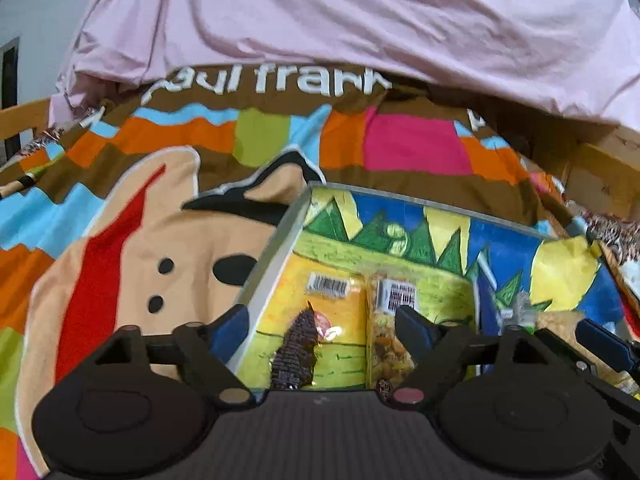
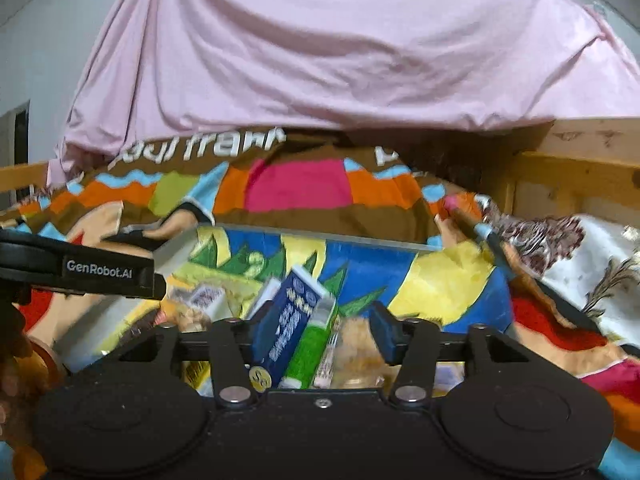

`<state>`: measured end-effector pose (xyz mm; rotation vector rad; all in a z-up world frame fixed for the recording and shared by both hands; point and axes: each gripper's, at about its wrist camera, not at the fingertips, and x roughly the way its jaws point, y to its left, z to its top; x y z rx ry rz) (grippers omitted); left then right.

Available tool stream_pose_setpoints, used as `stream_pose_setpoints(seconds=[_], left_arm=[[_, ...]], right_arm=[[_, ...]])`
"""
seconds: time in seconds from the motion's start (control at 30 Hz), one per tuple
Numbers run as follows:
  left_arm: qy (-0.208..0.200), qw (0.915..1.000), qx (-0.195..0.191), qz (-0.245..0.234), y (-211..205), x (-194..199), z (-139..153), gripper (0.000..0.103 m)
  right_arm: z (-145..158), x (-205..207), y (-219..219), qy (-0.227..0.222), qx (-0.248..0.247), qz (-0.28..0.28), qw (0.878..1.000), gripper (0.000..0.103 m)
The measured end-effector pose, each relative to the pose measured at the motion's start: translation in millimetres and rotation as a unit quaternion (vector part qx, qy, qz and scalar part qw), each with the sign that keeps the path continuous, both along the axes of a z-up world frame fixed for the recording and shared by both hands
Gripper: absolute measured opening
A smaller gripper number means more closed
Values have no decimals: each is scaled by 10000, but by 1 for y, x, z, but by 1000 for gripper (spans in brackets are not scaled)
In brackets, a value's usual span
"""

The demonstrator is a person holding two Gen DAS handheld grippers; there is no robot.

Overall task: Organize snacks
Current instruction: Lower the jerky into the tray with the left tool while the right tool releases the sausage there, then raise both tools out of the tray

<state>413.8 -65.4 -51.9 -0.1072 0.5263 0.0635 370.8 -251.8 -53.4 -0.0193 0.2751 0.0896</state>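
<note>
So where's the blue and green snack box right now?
In the right wrist view, the blue and green box stands tilted inside the painted box, between the right gripper's open fingers.

Grey wall (image 2: 40, 60), pale wooden frame (image 2: 580, 176), draped pink sheet (image 2: 340, 48)

"paul frank" in white on brown band of blanket (image 1: 264, 80), partly cut off. "GenRobot.AI" on left claw's (image 2: 100, 270) black side. Snack pkg (image 2: 292, 320) print, barcode labels (image 1: 328, 285): unreadable.

The left gripper (image 1: 320, 322) hangs open over a colourfully painted cardboard box (image 1: 420, 232) holding two barcoded yellow snack packets (image 1: 316, 304) on a patterned blanket (image 1: 120, 208).
</note>
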Motion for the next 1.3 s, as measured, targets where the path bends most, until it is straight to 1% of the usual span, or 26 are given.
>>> stream_pose_setpoints(seconds=[0.03, 0.07, 0.13, 0.2, 0.23, 0.33, 0.4, 0.5, 0.63, 0.73, 0.8, 0.9, 0.97, 1.1, 1.2, 1.3], left_arm=[[-38, 10000, -21, -8, 1, -3, 4, 88], [-81, 9999, -61, -16, 2, -8, 9, 89], [-195, 9997, -118, -4, 4, -17, 18, 95], [-354, 9993, -153, 19, 7, -30, 28, 100], [-436, 9989, -167, 39, 8, -37, 33, 102], [-610, 9978, -209, 129, 15, -59, 50, 102], [-711, 9969, -263, 207, 21, -76, 61, 102], [-916, 9951, -271, 252, 28, -104, 79, 102], [-1111, 9930, -261, 318, 36, -138, 94, 103], [-1171, 9923, -195, 358, 43, -166, 100, 103], [-1215, 9915, -50, 454, 46, -185, 103, 103], [-1390, 9883, 173, 598, 52, -214, 105, 103], [-1435, 9871, 215, 684, 58, -232, 105, 103], [-1382, 9872, 113, 790, 68, -257, 104, 103], [-1355, 9878, 72, 766, 74, -275, 101, 103], [-1264, 9895, 168, 676, 77, -288, 96, 103]], right_arm=[[5, -4, -1, -46, 13, -16, 10000, 64], [11, -8, -2, -107, 36, -38, 9999, 70], [26, -21, -5, -256, 89, -59, 9996, 76], [40, -33, -6, -385, 90, -90, 9992, 85], [48, -40, -6, -451, 74, -101, 9989, 86], [67, -60, -6, -578, 89, -106, 9982, 88], [79, -78, -5, -684, 131, -82, 9975, 95], [93, -104, -2, -838, 147, -45, 9964, 101], [108, -136, 3, -960, 153, -6, 9953, 102], [113, -161, 5, -971, 293, -3, 9948, 102], [115, -177, 8, -967, 315, 16, 9948, 102], [115, -199, 13, -958, 232, 111, 9951, 102], [113, -210, 17, -938, 166, 162, 9953, 102], [106, -236, 22, -857, 51, 226, 9961, 102], [100, -252, 27, -763, -89, 298, 9966, 102], [92, -266, 34, -632, -152, 408, 9971, 102]])
